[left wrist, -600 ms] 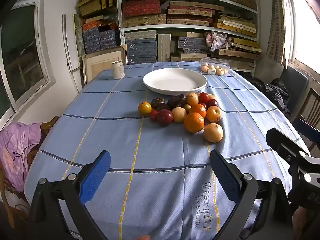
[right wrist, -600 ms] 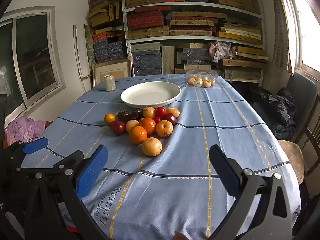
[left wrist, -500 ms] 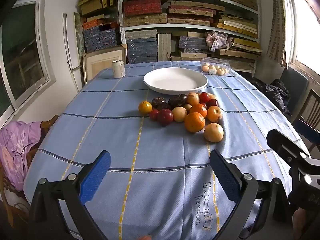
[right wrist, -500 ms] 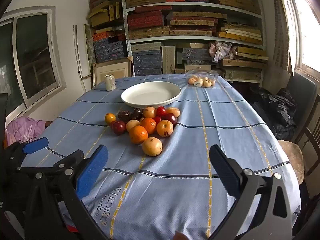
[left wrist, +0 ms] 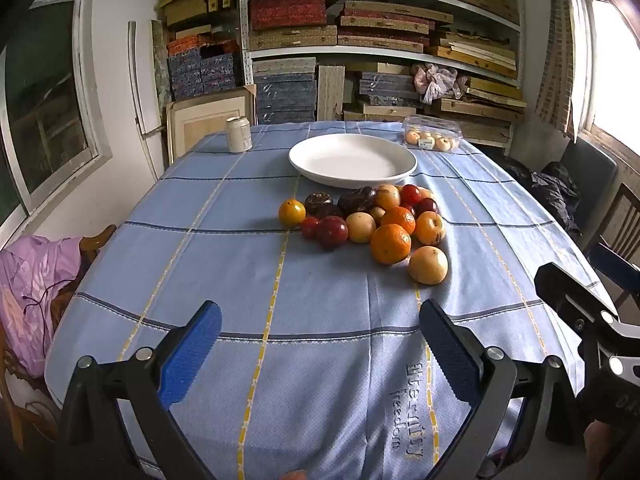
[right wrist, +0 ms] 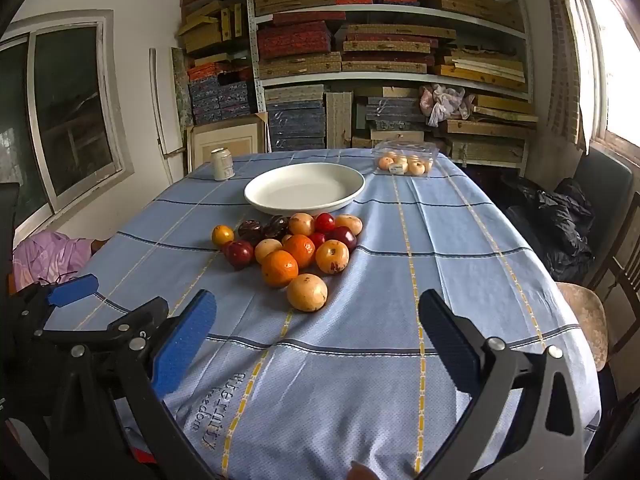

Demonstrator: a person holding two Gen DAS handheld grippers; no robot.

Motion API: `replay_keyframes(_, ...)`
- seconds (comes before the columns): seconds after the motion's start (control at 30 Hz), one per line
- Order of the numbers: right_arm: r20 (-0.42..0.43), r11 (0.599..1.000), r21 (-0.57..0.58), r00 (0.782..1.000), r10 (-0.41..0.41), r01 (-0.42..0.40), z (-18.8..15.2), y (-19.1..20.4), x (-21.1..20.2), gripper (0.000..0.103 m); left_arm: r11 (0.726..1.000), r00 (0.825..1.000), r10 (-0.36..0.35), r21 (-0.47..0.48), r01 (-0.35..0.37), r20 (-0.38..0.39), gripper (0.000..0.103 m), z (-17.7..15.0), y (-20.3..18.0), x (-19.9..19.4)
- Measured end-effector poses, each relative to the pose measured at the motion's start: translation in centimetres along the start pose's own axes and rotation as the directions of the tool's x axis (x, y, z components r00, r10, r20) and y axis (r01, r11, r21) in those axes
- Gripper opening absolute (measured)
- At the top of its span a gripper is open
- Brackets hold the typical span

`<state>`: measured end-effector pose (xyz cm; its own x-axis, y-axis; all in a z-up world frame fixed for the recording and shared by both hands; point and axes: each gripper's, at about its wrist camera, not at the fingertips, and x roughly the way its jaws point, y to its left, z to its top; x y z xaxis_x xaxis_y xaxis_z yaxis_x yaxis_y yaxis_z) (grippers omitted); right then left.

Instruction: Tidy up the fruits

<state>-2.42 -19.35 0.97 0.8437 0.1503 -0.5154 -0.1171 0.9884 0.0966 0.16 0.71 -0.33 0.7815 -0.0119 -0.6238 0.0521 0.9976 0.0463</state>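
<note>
A pile of fruit (left wrist: 376, 220) lies mid-table on the blue cloth: oranges, red and yellow apples, dark plums, a small yellow fruit at the left; it also shows in the right wrist view (right wrist: 296, 248). An empty white plate (left wrist: 352, 160) (right wrist: 304, 188) stands just behind the pile. My left gripper (left wrist: 320, 344) is open and empty above the table's near edge. My right gripper (right wrist: 316, 336) is open and empty, to the right of the left one, with a pale yellow fruit (right wrist: 307, 293) nearest it.
A drink can (left wrist: 239, 134) stands at the back left of the table. A clear box of small fruit (left wrist: 432, 138) sits at the back right. Shelves of stacked boxes fill the far wall. Chairs stand at the right (right wrist: 580, 312) and left sides.
</note>
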Motion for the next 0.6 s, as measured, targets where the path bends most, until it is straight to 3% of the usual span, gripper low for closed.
replay_keyframes(0.6,0.000,1.000,-0.002,1.000,-0.001,0.001,0.03,0.18,-0.02,0.099,1.000,1.000,-0.002,-0.008,0.002,-0.007,0.100,-0.09,0.22,-0.12)
